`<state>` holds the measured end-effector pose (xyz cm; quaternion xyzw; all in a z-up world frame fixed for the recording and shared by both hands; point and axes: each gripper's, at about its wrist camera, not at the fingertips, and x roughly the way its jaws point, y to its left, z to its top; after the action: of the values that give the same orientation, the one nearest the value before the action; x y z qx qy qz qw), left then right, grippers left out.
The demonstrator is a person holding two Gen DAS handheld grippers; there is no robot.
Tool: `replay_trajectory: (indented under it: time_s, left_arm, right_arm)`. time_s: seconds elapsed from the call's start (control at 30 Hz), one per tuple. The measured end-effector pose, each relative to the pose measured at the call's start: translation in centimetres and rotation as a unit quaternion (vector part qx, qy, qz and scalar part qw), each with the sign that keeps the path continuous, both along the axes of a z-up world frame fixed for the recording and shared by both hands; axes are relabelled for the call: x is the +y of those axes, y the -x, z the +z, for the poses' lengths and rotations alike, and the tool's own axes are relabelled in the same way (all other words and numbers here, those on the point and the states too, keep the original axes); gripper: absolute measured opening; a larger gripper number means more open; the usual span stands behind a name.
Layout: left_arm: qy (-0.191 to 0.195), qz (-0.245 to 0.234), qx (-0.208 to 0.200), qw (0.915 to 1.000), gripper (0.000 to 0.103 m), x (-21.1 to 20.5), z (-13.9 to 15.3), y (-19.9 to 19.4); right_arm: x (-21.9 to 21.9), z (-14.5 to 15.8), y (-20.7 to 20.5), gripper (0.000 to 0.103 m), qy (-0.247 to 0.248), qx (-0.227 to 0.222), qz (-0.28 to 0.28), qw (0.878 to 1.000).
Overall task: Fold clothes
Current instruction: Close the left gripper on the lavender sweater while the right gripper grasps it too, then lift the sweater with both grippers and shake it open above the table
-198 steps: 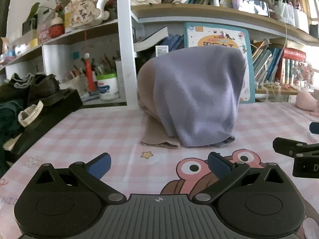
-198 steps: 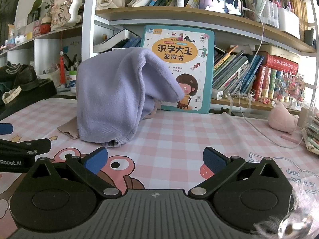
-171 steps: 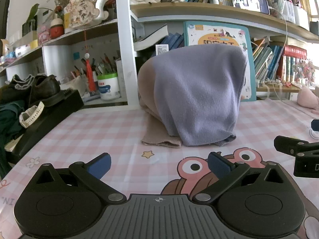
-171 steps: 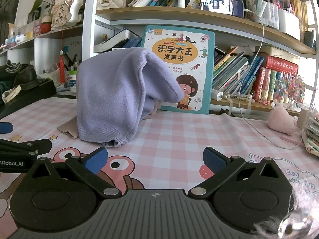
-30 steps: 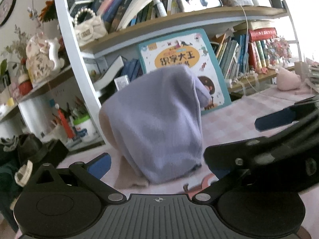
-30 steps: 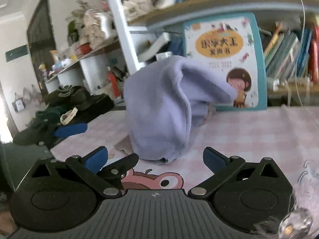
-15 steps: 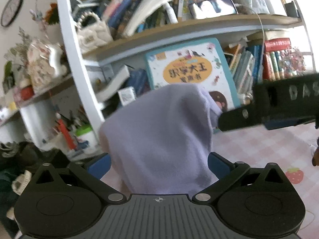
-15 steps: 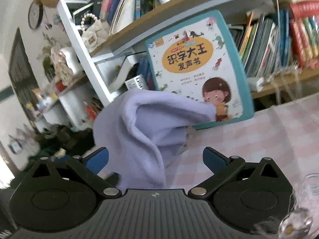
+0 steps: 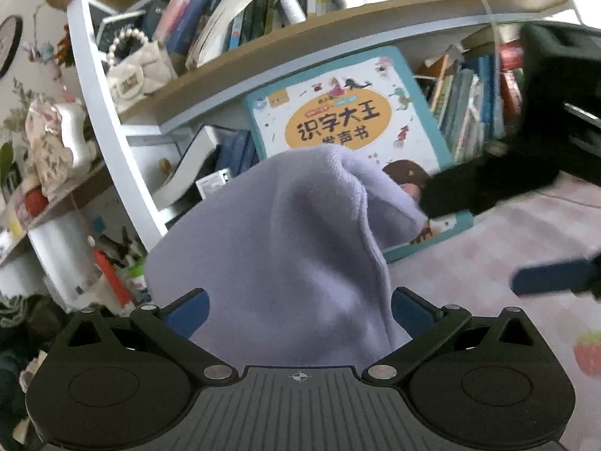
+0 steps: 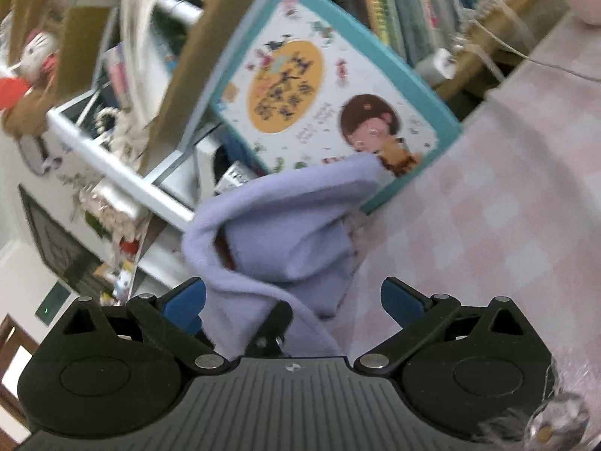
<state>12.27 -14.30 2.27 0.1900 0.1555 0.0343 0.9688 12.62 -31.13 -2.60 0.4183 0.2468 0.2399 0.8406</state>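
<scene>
On the pink checked table (image 9: 488, 248), against a picture book (image 9: 338, 112), the purple sweater (image 9: 285, 248) sits heaped. I have both tongs wide open, left tongs (image 9: 298, 308) and right tongs (image 10: 293, 300), sweater between their fingers, nothing gripped.

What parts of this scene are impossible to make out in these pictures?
- Lower edge of the purple garment: left wrist view, hidden behind the left gripper.
- What the garment drapes over: covered in both views.
- Right gripper: whether its fingers touch cloth; right wrist view is blurred.
- Picture book title: blurred there.
</scene>
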Motion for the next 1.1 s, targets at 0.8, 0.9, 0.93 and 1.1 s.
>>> replay_trajectory:
  time_s: [0.8,0.9,0.93,1.1]
  left_arm:
    - [0.102,-0.093,0.011,0.9904,0.007,7.1,3.1,10.4]
    - [0.118,-0.113,0.021,0.9864,0.007,7.3,3.1,12.6]
    - [0.117,-0.118,0.026,0.9857,0.007,7.4,3.1,13.1]
    - [0.12,-0.138,0.058,0.9814,0.008,7.6,2.5,14.7]
  right_arm:
    - [0.5,-3.2,-0.9,0.084,-0.213,0.08,0.108,0.968]
    - [1.0,-3.5,-0.7,0.079,-0.185,0.11,0.097,0.972]
    - [0.9,-3.5,-0.6,0.072,-0.173,0.12,0.085,0.974]
    - [-0.8,-3.1,-0.4,0.016,-0.15,0.138,0.032,0.978]
